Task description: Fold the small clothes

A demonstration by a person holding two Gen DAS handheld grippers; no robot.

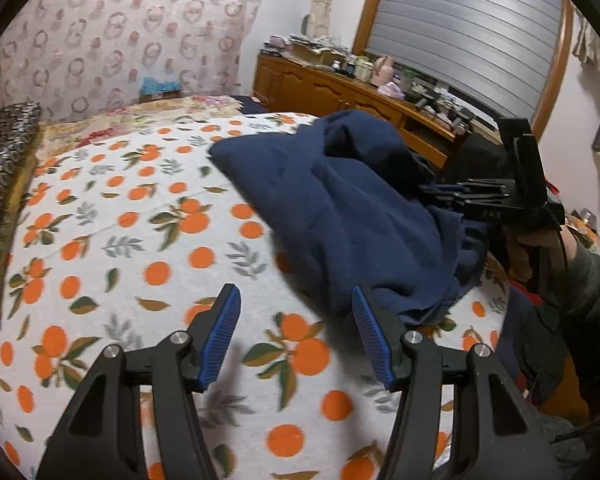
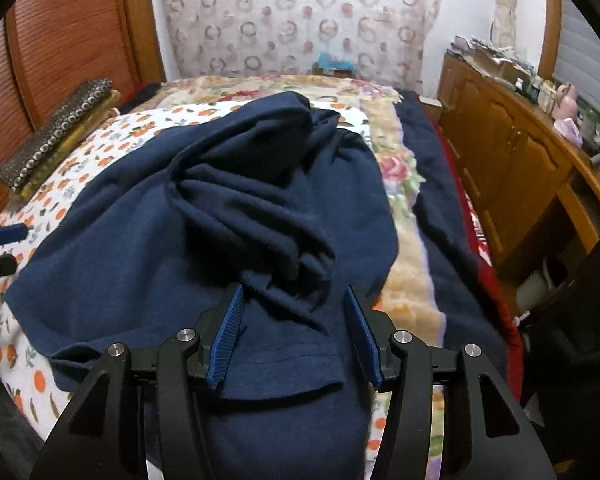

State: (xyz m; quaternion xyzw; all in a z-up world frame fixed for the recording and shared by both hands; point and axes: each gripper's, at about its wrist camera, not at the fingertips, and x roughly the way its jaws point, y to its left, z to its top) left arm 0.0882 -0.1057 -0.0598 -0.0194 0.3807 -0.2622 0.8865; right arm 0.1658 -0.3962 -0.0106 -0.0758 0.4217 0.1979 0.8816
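Navy garment (image 2: 220, 216) on orange-print blanket (image 1: 140, 240), wooden dresser (image 2: 500, 168) beside

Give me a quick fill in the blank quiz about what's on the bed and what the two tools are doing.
1. The crumpled garment on the bed is dark ____.
2. The bedspread under it is printed with ____.
3. The left tool has ____ between its pads.
4. A hemmed fold of the garment lies between the open pads of the ____ tool.

Missing words: blue; oranges; nothing; right
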